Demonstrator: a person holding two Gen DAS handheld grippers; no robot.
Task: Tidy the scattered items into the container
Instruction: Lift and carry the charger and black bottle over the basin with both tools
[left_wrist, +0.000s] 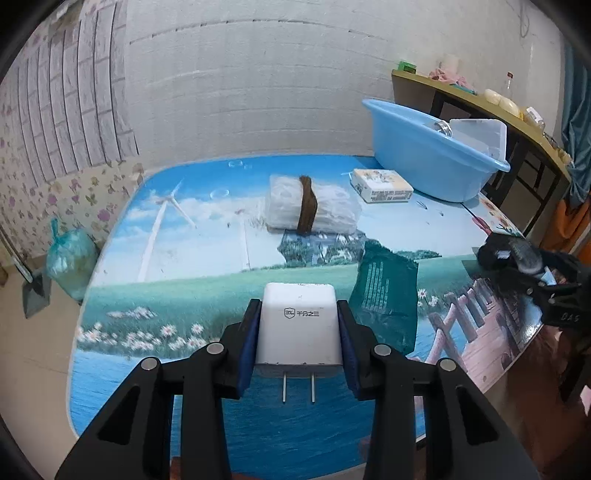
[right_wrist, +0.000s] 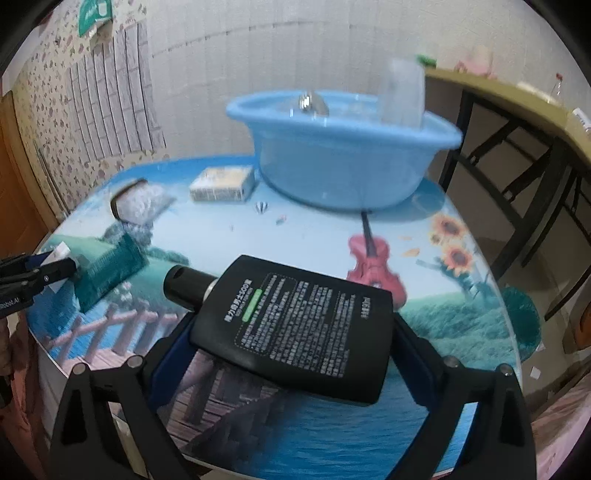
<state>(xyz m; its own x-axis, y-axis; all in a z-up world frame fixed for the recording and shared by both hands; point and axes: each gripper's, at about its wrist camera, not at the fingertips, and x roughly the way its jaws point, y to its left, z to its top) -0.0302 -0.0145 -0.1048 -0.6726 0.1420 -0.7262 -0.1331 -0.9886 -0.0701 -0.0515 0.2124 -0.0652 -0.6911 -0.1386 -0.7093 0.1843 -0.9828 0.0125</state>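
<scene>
Blue pads of the left gripper (left_wrist: 299, 325) clamp a white charger (left_wrist: 298, 325) by its flat sides, prongs trailing. The right gripper (right_wrist: 288, 328) pinches a black pouch (right_wrist: 295, 325), spout forward, carried flat. Ahead, the blue basin (right_wrist: 343, 155) sits at the table's (right_wrist: 332, 435) far edge, rim open; a small box (right_wrist: 221, 184) and wrapped bundle (left_wrist: 312, 206) leave a free lane between.

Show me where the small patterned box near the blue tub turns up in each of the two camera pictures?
Left wrist view: the patterned box lies on the table in the upper right, just left of the blue tub.
Right wrist view: the same box sits upper left of centre, again just left of the tub.
Shared landmark: the blue tub, standing at the far side of the table in both views.
</scene>
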